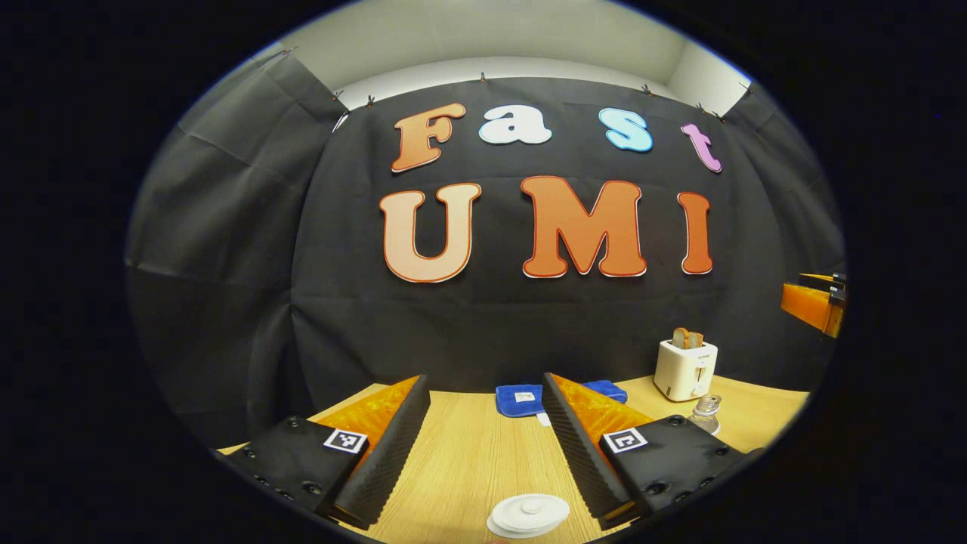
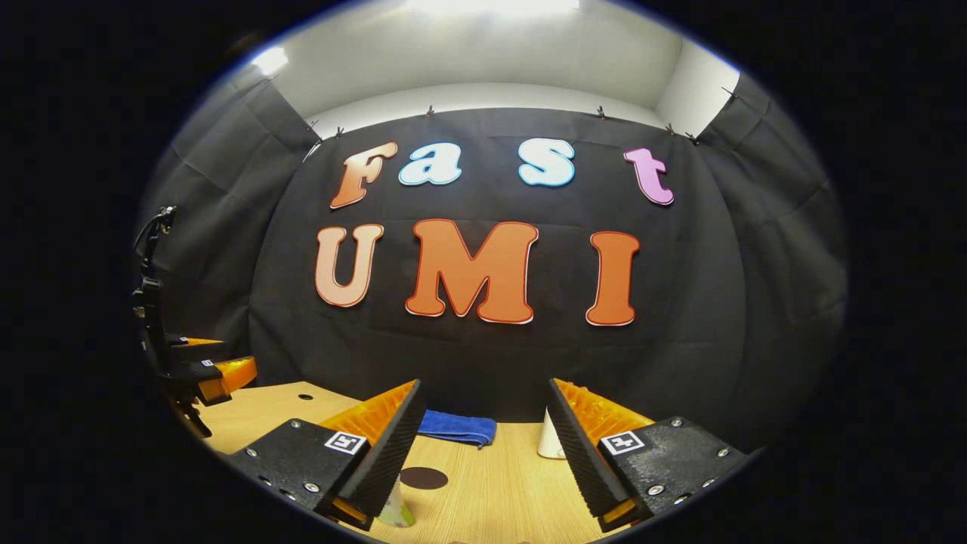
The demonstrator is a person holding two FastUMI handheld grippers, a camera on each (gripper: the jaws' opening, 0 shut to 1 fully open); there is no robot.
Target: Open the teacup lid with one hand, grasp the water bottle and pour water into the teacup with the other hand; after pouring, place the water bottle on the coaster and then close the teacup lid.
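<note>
A white round teacup lid (image 1: pixel 529 515) with a centre knob lies low between the fingers of my left gripper (image 1: pixel 485 385), which is open and holds nothing. The cup under the lid is hidden. The top of a clear water bottle (image 1: pixel 706 412) stands at the right, in front of a toaster. In the right gripper view, a dark round coaster (image 2: pixel 423 477) lies flat on the wooden table (image 2: pixel 491 483), just inside the left finger of my right gripper (image 2: pixel 483 389), also open and empty. The left gripper (image 2: pixel 200 374) hangs at the far left. The right gripper (image 1: pixel 816 302) shows at the right edge.
A white toaster (image 1: pixel 685 369) with bread in it stands at the back right. A folded blue cloth (image 1: pixel 521 399) (image 2: pixel 457 427) lies by the back wall. A white object (image 2: pixel 550 438) is half hidden behind my right finger, and a pale object (image 2: pixel 396 514) sits under the left one.
</note>
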